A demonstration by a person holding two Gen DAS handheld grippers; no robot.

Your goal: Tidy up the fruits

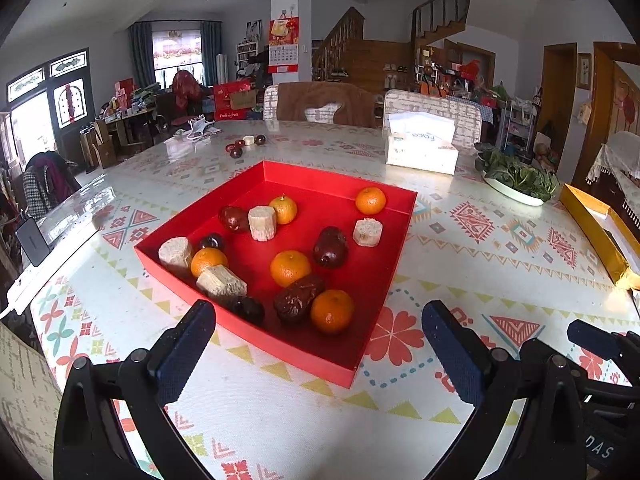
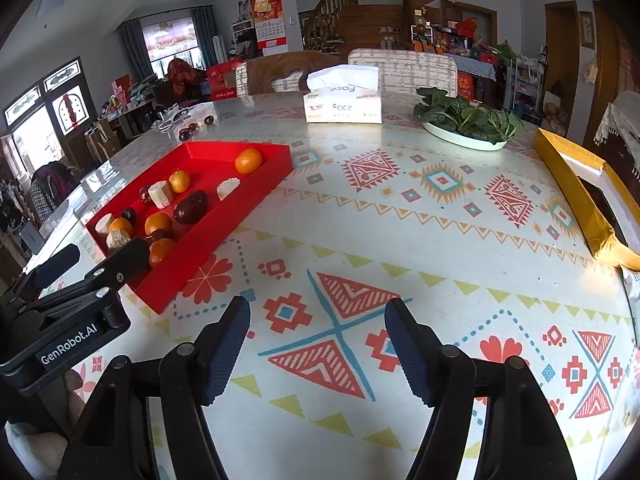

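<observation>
A shallow red tray [image 1: 384, 276] [image 2: 276, 160] lies on the patterned table and holds several oranges [image 1: 290, 268] [image 2: 249, 161], dark red dates [image 1: 330, 247] [image 2: 190, 207] and pale cut cylinder pieces [image 1: 262, 223] [image 2: 161, 194]. My left gripper [image 1: 318, 334] hangs just before the tray's near corner, open, nothing between its fingers; an orange [image 1: 332, 311] and a wrinkled date [image 1: 298, 299] lie just ahead. My right gripper [image 2: 317, 330] hovers over bare tablecloth to the right of the tray, open and empty. The left gripper's body [image 2: 68, 312] shows at the right view's left edge.
A few loose dates and a pale piece [image 1: 244, 144] [image 2: 192, 128] lie far back on the table. A tissue box [image 1: 422, 148] [image 2: 343, 100], a white dish of leafy greens [image 1: 516, 180] [image 2: 466, 124] and a long yellow box [image 1: 600, 232] [image 2: 580, 196] stand to the right.
</observation>
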